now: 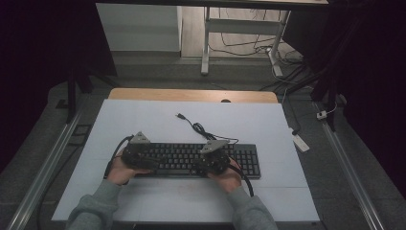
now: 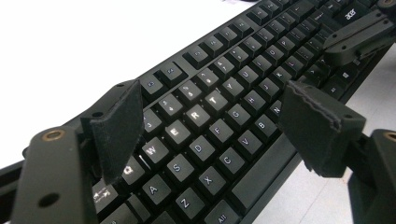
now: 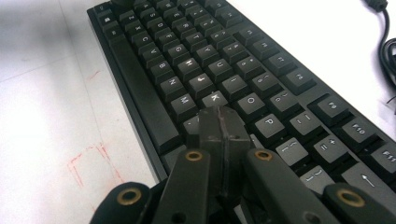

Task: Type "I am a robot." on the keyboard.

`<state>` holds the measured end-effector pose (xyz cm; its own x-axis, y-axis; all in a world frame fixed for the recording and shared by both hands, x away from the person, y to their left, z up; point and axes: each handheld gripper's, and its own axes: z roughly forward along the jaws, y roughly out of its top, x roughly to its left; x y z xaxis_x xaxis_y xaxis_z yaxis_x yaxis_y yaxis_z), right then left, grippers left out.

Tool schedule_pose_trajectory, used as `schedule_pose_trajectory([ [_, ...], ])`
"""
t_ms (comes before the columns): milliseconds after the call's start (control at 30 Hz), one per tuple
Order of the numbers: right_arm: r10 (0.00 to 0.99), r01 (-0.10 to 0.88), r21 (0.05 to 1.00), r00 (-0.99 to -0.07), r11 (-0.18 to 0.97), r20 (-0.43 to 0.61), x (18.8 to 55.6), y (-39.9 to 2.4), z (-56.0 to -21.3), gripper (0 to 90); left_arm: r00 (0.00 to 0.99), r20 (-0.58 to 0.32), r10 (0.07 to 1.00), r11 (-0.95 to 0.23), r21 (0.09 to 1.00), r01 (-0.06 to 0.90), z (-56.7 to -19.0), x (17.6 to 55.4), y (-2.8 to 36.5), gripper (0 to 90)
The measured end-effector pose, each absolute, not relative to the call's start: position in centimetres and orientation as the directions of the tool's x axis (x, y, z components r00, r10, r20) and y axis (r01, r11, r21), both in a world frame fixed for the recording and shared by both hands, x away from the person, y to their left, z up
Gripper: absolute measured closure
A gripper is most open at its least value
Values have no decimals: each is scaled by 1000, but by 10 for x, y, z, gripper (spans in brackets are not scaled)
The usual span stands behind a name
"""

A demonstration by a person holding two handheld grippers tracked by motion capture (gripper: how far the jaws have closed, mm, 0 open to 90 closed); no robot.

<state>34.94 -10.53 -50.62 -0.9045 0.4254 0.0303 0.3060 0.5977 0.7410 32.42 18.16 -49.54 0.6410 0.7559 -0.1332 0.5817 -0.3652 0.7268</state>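
Two grippers hover over the keyboard (image 1: 201,160): left gripper (image 2: 210,116) gapes above WERT keys; right gripper (image 3: 219,123) is clenched empty near K.

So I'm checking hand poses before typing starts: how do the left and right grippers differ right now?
The left gripper has its fingers spread wide, open above the letter keys at the left end of the black keyboard. The right gripper has its fingers pressed together, shut on nothing, tips over the keys near K and L. Both are black, hand-held, and over the same keyboard.
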Motion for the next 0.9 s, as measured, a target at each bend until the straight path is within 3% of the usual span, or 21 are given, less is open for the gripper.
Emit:
schedule_pose_trajectory([
  [667,434,315,712,-901,628,16,351,-100,-516,896,647,-124,752,-379,722,579,-496,324,181,224],
  [900,433,295,755,-901,586,17,349,-104,-509,895,647,-122,753,-379,724,577,-496,324,180,223],
])
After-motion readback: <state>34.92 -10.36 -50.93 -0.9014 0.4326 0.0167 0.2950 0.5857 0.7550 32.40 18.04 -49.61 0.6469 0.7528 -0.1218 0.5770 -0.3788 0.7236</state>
